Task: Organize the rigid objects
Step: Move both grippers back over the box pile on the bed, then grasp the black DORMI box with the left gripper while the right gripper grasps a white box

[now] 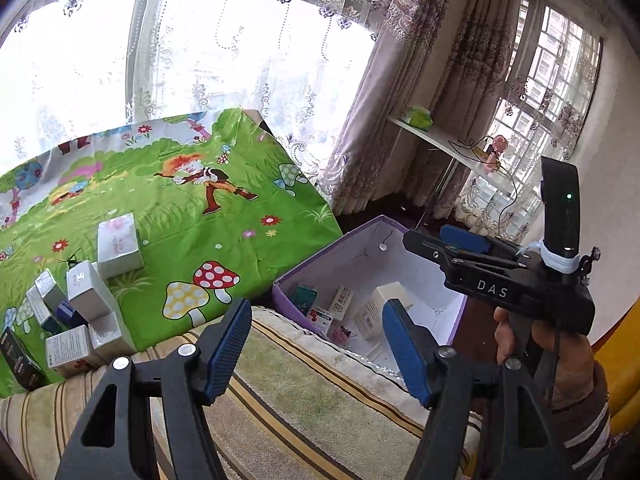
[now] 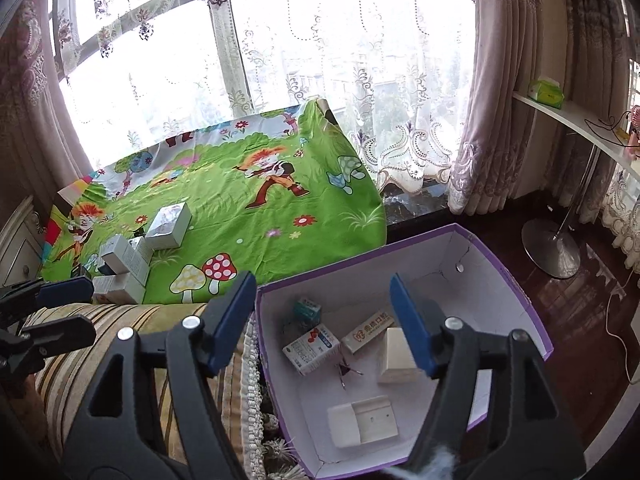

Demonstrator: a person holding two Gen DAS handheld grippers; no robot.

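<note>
Currently both tongs gape wide, empty: right tongs above the purple box, left tongs beside it.

Both wrist views face the window, sharing the purple box.

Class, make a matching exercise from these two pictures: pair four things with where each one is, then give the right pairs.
Things
1. Purple box
2. Silver box
3. Green tissue pack
4. Teal carton

Places
A. On the white shelf
B. On the floor beside the sofa
C. Inside the purple box
D. On the green cartoon cloth

Pairs: 1-B, 2-D, 3-A, 4-C
</note>
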